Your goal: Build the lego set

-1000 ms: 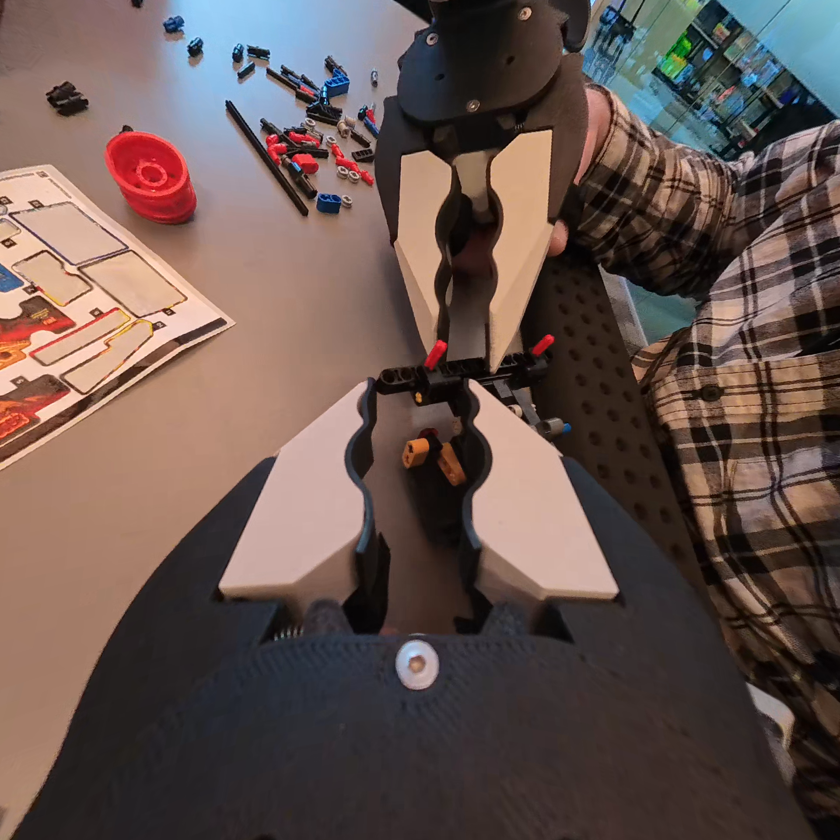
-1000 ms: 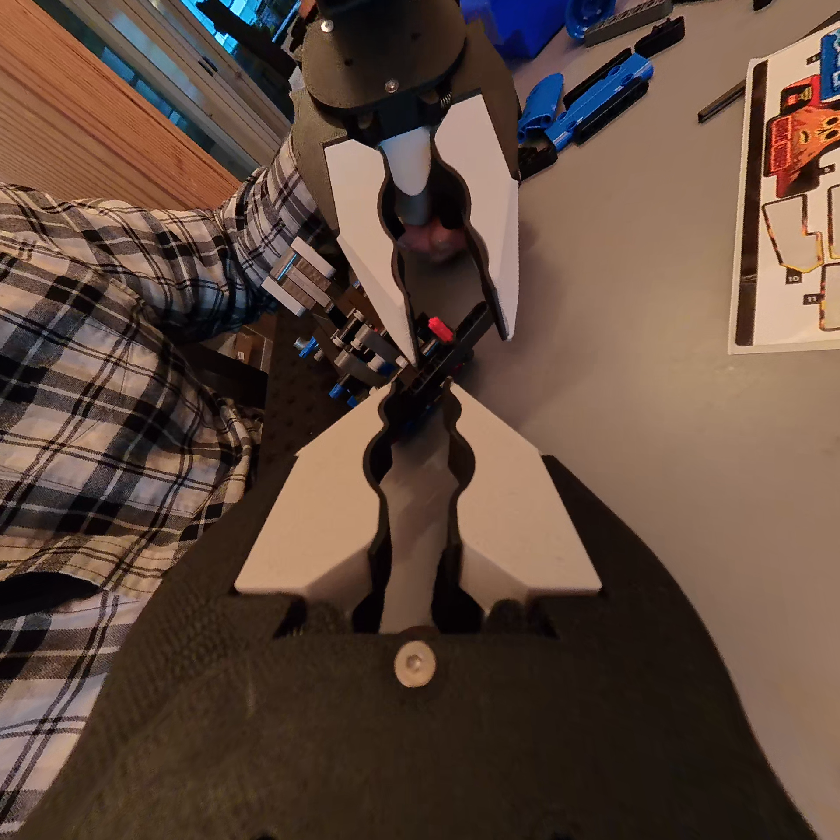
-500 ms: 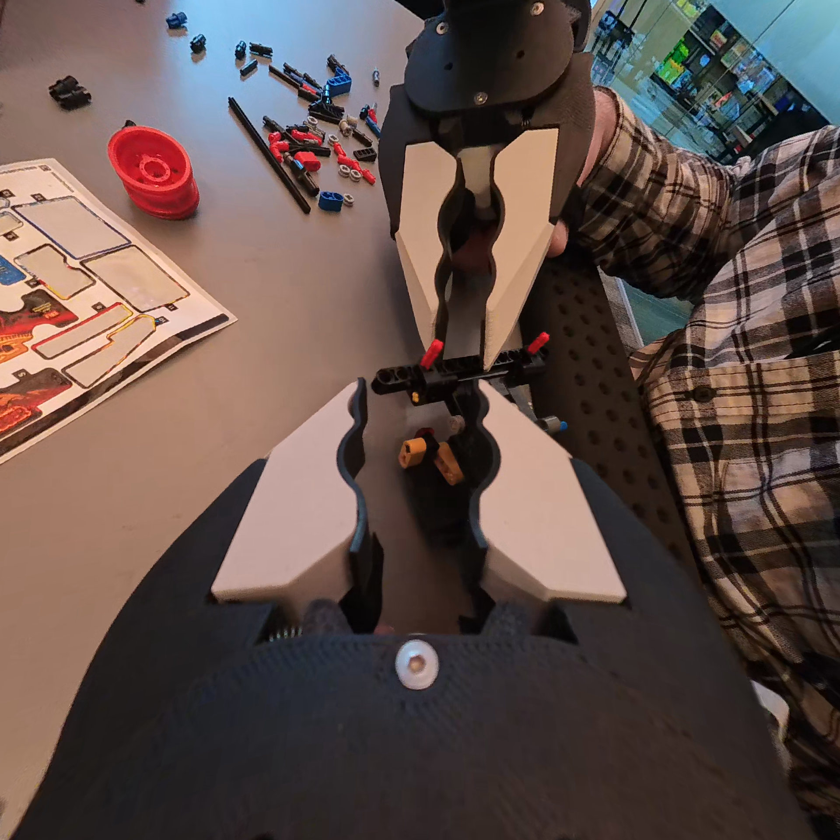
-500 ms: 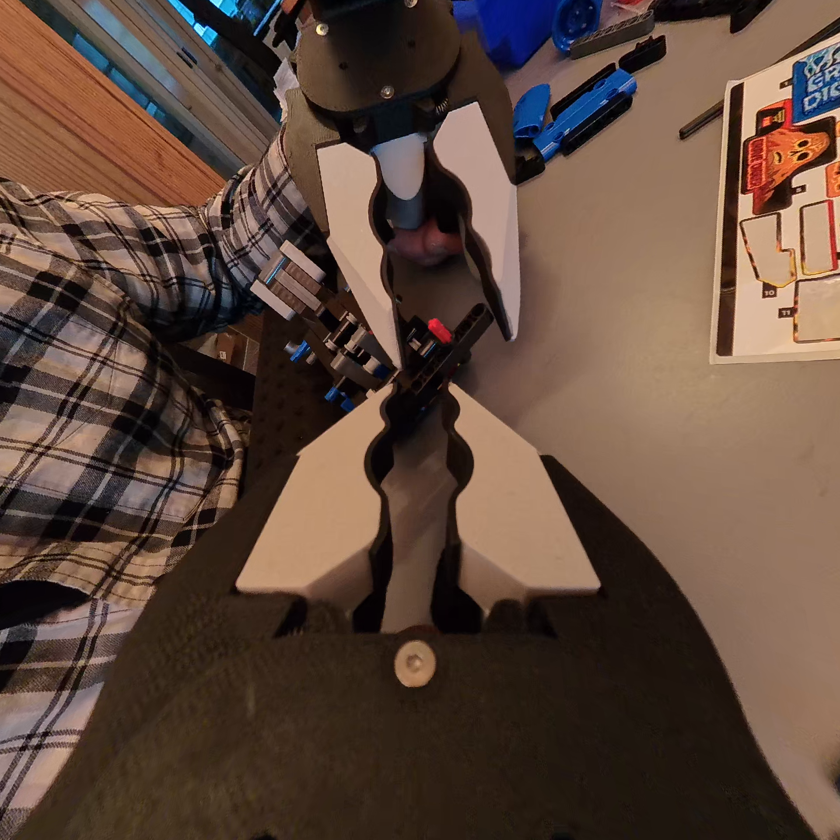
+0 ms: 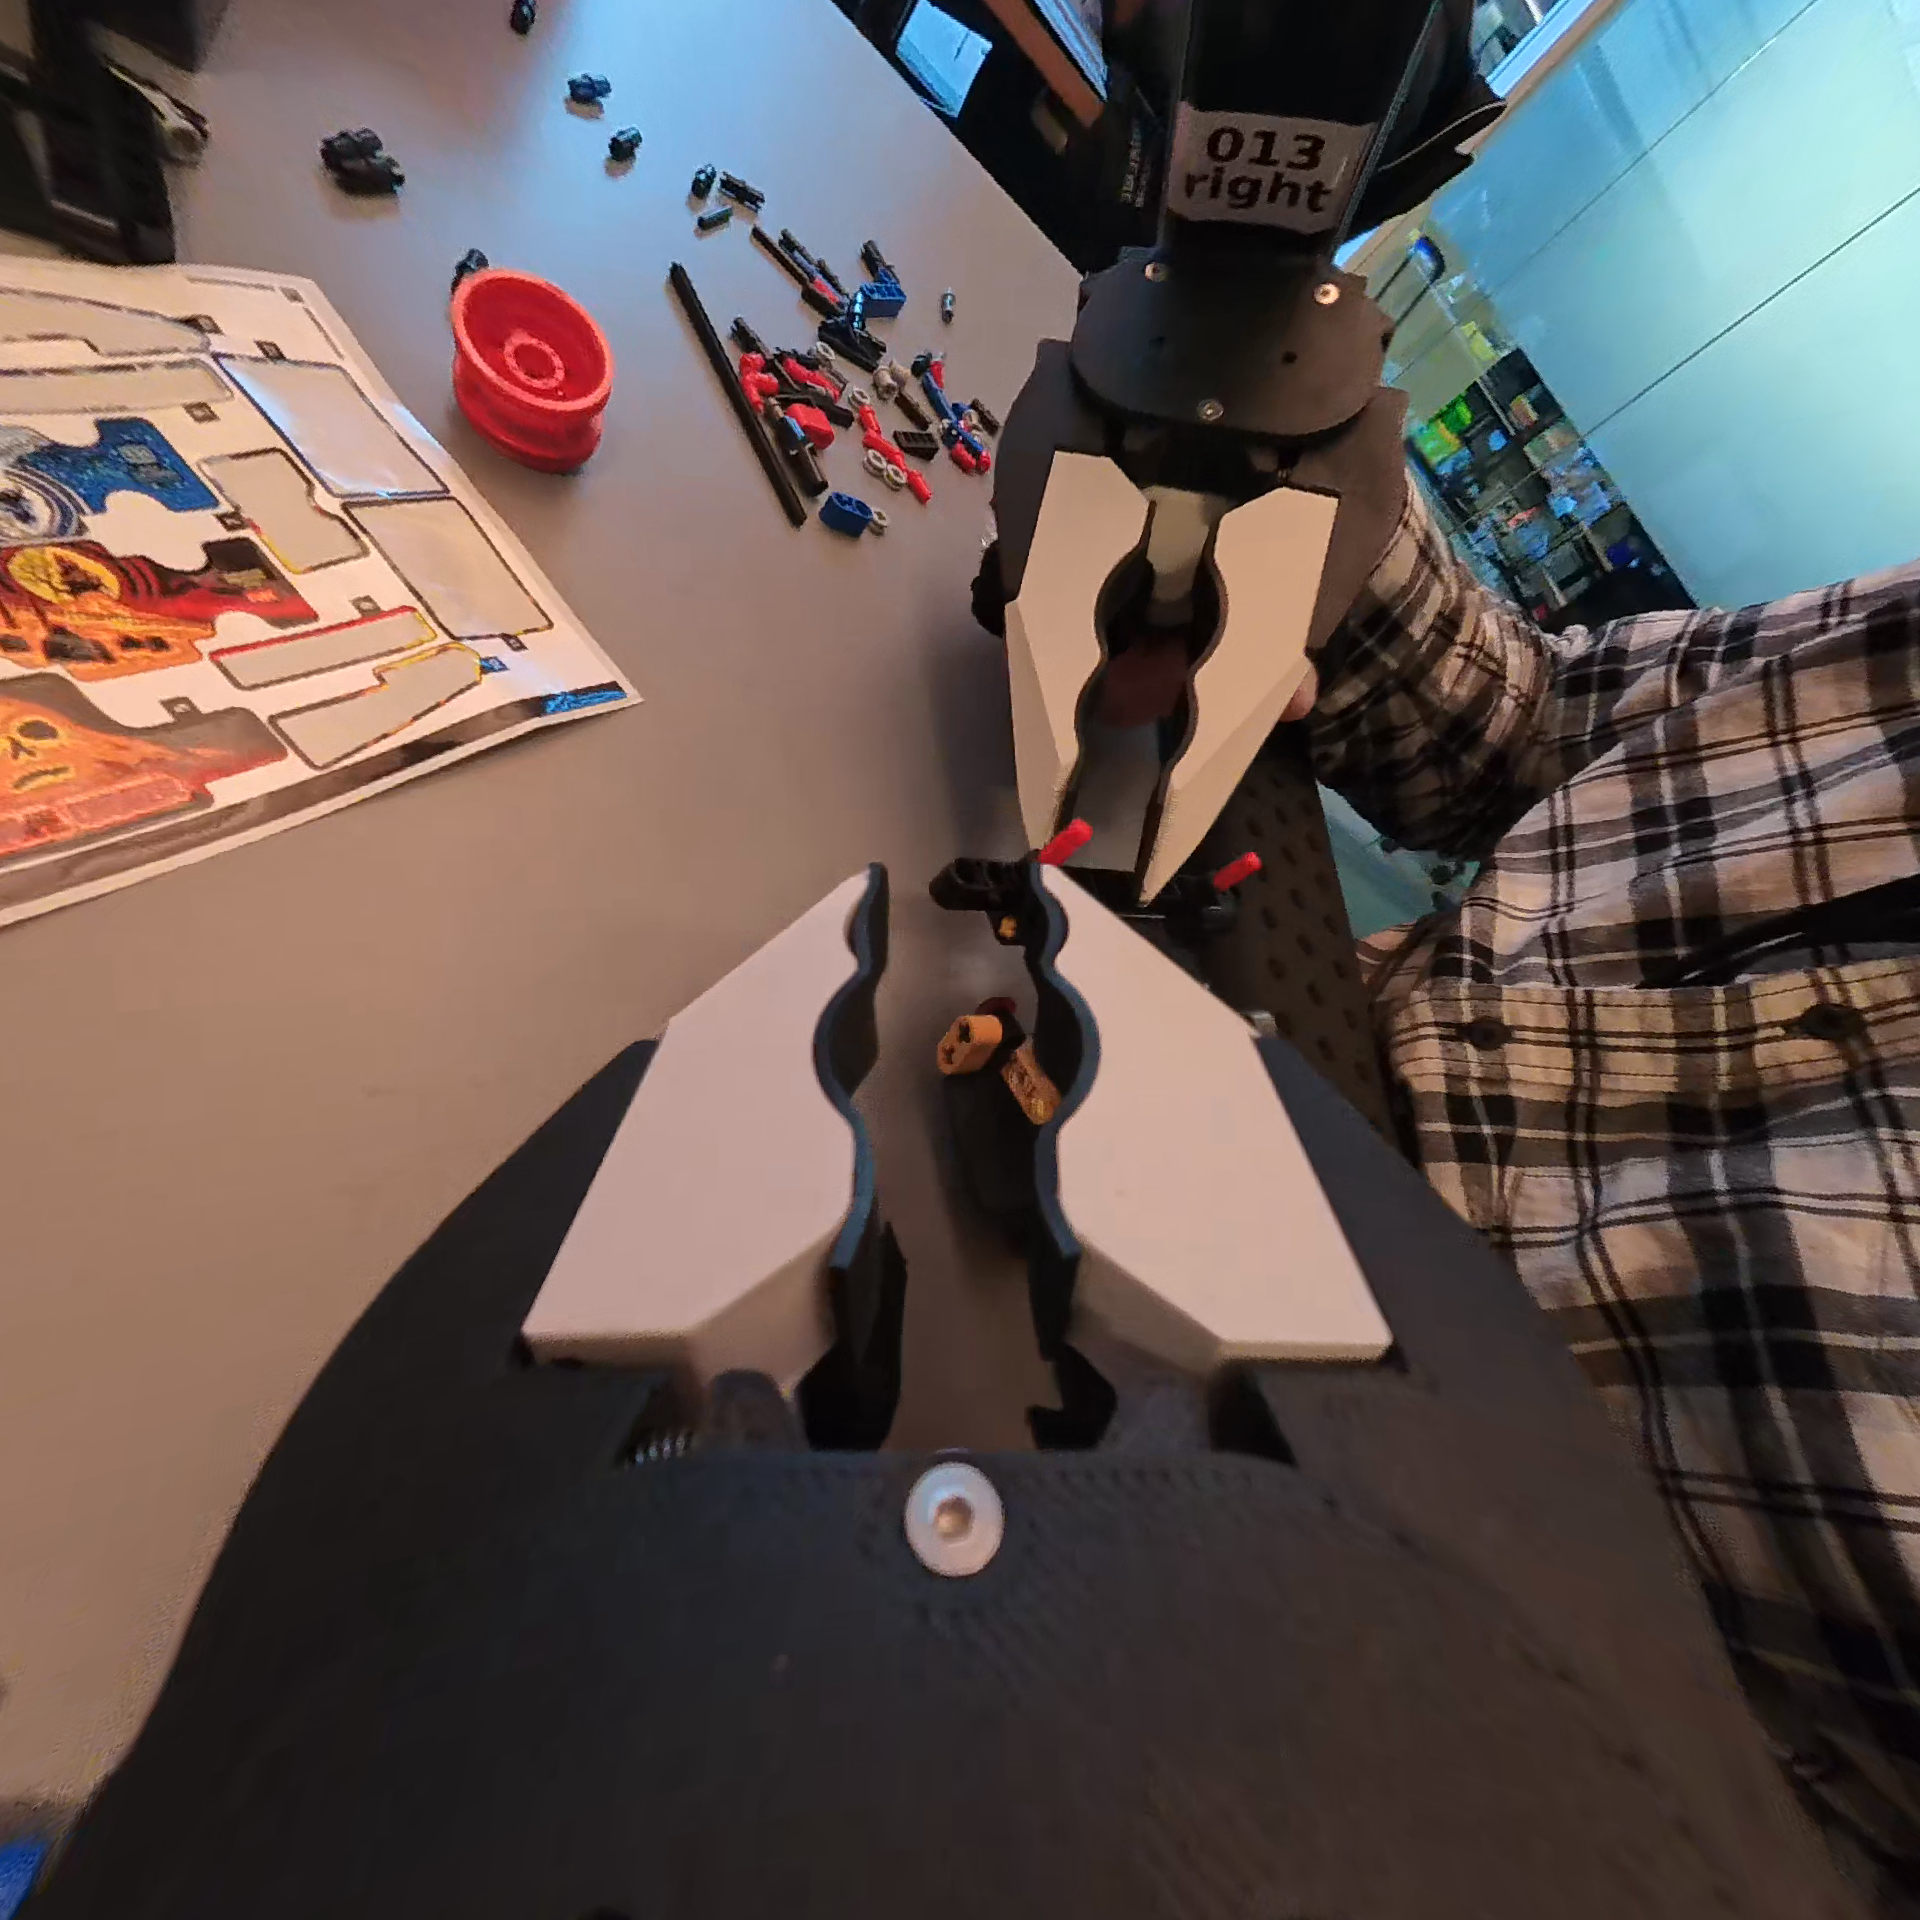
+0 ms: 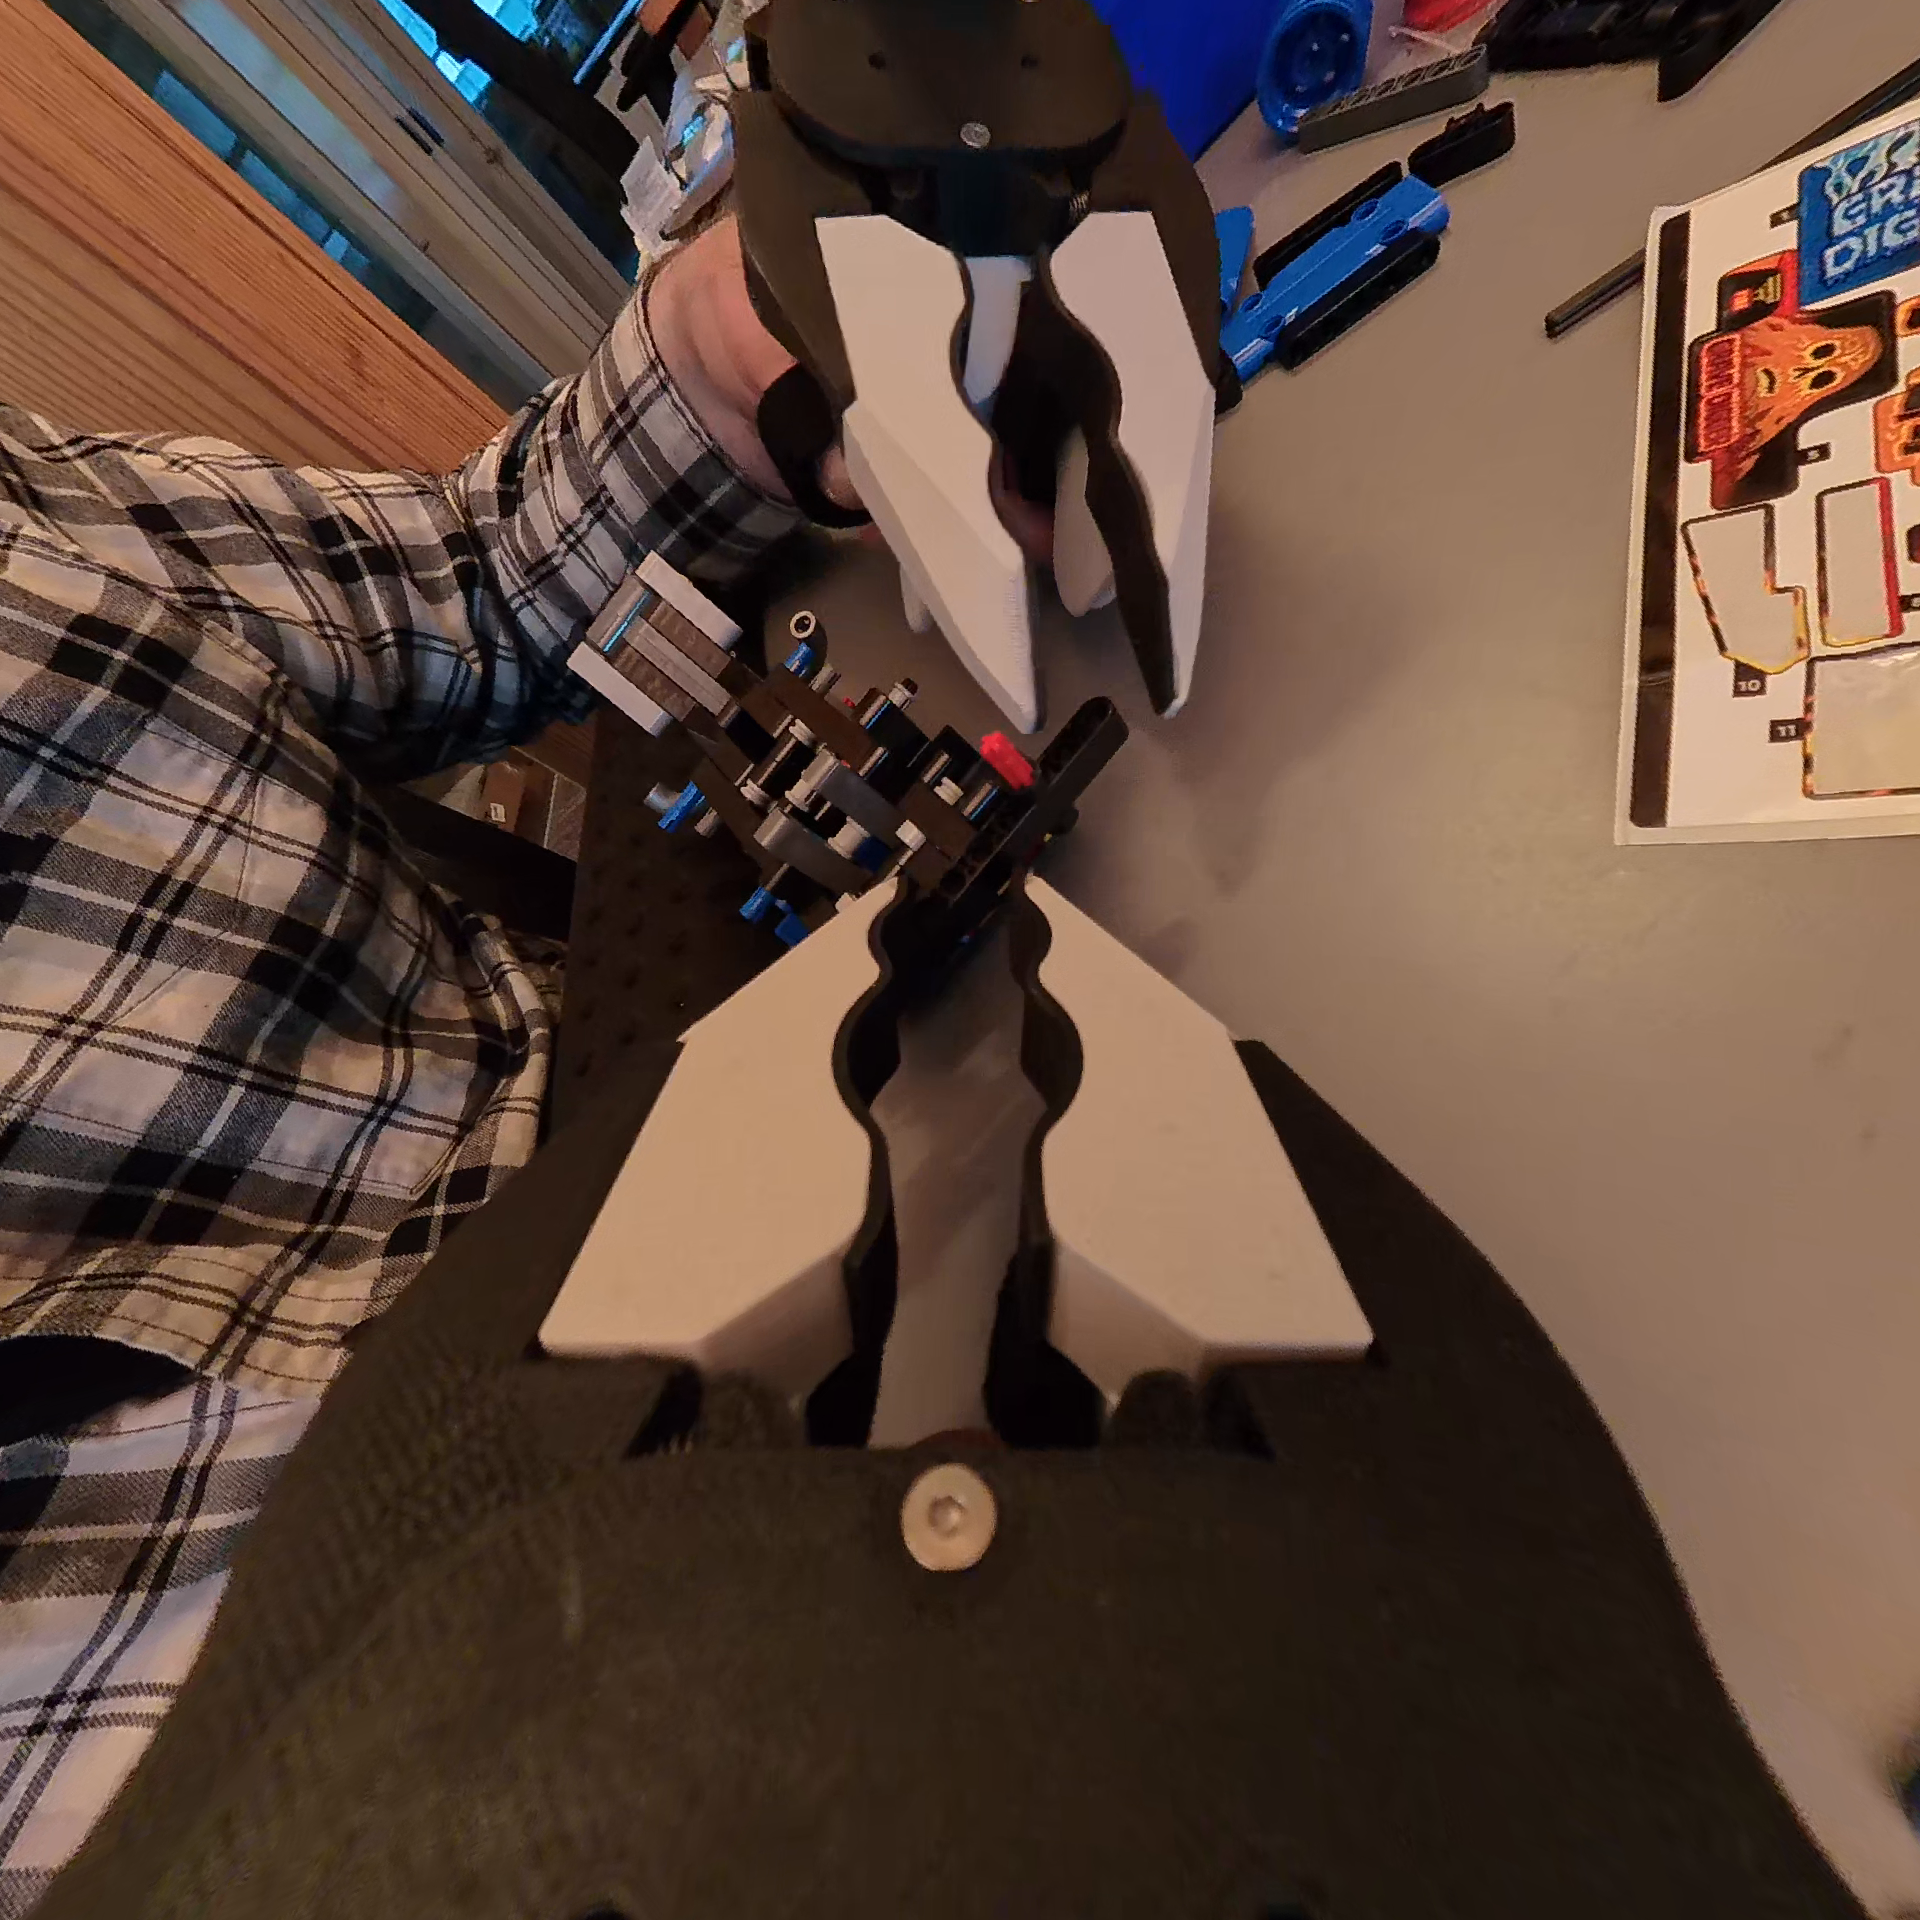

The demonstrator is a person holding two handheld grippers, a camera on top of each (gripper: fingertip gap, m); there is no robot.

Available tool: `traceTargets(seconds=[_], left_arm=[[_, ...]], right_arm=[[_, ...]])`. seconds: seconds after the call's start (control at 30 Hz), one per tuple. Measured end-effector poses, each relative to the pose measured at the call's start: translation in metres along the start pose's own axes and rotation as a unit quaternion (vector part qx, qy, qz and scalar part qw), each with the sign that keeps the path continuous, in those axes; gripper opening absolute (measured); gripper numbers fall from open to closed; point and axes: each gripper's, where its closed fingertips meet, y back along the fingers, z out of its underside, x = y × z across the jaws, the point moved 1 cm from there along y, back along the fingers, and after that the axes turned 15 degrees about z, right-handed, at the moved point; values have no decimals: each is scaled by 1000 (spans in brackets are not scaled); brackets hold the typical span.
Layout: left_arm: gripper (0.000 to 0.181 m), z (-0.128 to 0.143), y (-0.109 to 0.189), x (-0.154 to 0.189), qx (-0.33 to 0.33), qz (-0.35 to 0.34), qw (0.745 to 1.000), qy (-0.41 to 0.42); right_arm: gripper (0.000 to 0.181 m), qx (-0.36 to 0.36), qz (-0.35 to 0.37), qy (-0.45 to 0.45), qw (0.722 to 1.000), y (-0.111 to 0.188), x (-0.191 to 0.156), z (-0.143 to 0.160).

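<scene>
The sticker sheet [image 5: 239,613] is cut off by the left edge. Beyond the red wheel [image 5: 530,369], the small loose parts [image 5: 862,416] cannot be told apart. The lego assembly [image 6: 883,800] is partly hidden between the right gripper [image 6: 951,899] fingertips.

- The left gripper [image 6: 1096,712] is pulling back and lifting off the lego assembly [image 6: 883,790]; its jaws, spread apart, are now hanging clear above the black beam.
- The right gripper [image 6: 956,894] is raising the assembly, jaws clamped on the beam's end.
- More of the sticker sheet [image 5: 239,561] and the table's far edge [image 5: 987,177] is coming into view.
</scene>
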Motion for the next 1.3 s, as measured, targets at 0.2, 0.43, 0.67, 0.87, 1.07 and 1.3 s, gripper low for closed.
traceTargets(seconds=[0.2,0.43,0.67,0.87,1.07,1.3], left_arm=[[9,0,-2,-1,7,16,999,31],[8,-1,-2,-1,9,14,999,31],[6,-4,-6,-2,17,-14,1000,3],[6,-5,-3,-1,24,-37,999,-5],[6,-3,0,-2,35,-34,999,4],[6,-2,2,-2,37,-31,999,9]], right_arm=[[16,1,2,2,1000,0,0,-1],[25,11,-1,-19,1000,3,3,-4],[31,37,-9,-59,998,7,8,-15],[30,26,6,-39,999,0,6,-15],[25,38,31,-12,999,1,9,-21],[10,53,76,66,993,3,7,-31]])
